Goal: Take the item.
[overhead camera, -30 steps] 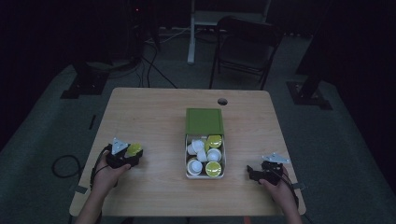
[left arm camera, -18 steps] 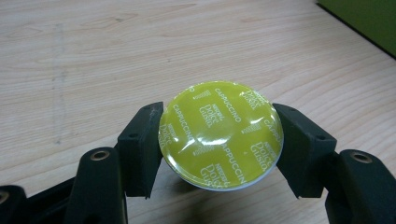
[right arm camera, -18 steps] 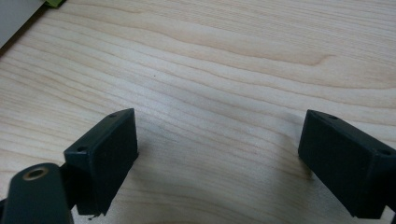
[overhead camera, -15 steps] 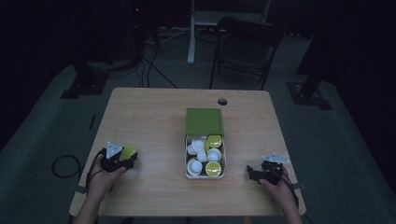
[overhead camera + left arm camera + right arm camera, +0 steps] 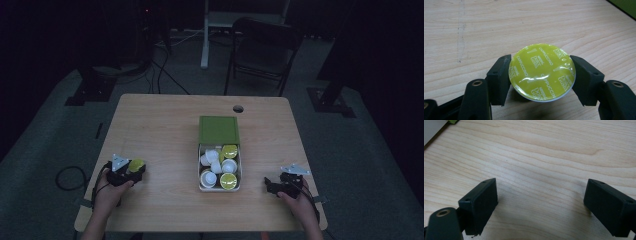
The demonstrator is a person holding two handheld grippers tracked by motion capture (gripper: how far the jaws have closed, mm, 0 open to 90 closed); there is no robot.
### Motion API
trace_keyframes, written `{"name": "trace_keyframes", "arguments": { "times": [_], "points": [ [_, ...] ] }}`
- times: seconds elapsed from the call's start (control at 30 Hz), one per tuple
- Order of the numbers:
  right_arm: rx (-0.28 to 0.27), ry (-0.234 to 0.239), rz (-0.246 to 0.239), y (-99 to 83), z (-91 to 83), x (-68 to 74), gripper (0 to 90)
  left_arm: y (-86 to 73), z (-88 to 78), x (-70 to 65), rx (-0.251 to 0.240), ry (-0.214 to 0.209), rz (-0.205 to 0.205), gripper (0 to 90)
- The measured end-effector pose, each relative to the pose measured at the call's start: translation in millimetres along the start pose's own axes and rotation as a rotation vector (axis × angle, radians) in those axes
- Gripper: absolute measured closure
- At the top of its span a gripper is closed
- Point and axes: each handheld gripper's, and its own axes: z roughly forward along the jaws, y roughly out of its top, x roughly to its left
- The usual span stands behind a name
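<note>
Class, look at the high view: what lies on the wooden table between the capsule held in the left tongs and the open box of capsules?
Nothing: the high view shows bare light wooden table between the yellow-lidded coffee capsule in the left tongs and the green-lidded open box.

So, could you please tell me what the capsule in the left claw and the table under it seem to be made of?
The capsule has a glossy yellow-green lid, likely foil or plastic film: it shows glare, fine wrinkles and printed white lettering. Its white rim looks like plastic. The table looks like pale wood or wood-look laminate, matte, with long grain lines.
</note>
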Motion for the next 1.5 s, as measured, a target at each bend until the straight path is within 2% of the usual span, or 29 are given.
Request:
{"name": "trace_keyframes", "arguments": {
  "times": [0.1, 0.23, 0.3, 0.43, 0.6, 0.87, 1.1, 1.27, 1.5],
  "points": [
    [0.0, 0.0, 0.0, 0.0, 0.0, 0.0, 11.5, -0.3, 0.0, -0.7, 0.029, -0.027, 0.022, 28.5],
    [0.0, 0.0, 0.0, 0.0, 0.0, 0.0, 11.5, 1.5, -1.1, -3.3, 0.028, -0.027, 0.033, 25.0],
    [0.0, 0.0, 0.0, 0.0, 0.0, 0.0, 11.5, 4.1, -2.8, -3.8, 0.019, -0.029, 0.028, 23.6],
    [0.0, 0.0, 0.0, 0.0, 0.0, 0.0, 11.5, 11.1, -8.4, -7.1, -0.004, -0.04, 0.049, 19.5],
    [0.0, 0.0, 0.0, 0.0, 0.0, 0.0, 11.5, 22.4, -14.7, -12.8, -0.048, -0.055, 0.078, 18.8],
    [0.001, 0.0, 0.0, 0.0, -0.1, 0.0, 11.5, 36.2, -17.3, -28.4, -0.125, -0.133, 0.121, 18.7],
    [0.0, 0.0, 0.0, 0.0, 0.0, 0.0, 11.5, 41.3, -17.2, -42.5, -0.145, -0.211, 0.157, 18.7],
    [0.0, 0.0, 0.0, 0.0, 0.0, 0.0, 11.6, 39.8, -15.2, -54.0, -0.143, -0.269, 0.207, 18.7],
    [0.0, 0.0, 0.0, 0.0, 0.0, 0.0, 11.5, 37.3, -10.6, -71.4, -0.132, -0.33, 0.277, 18.7]
  ]
}}
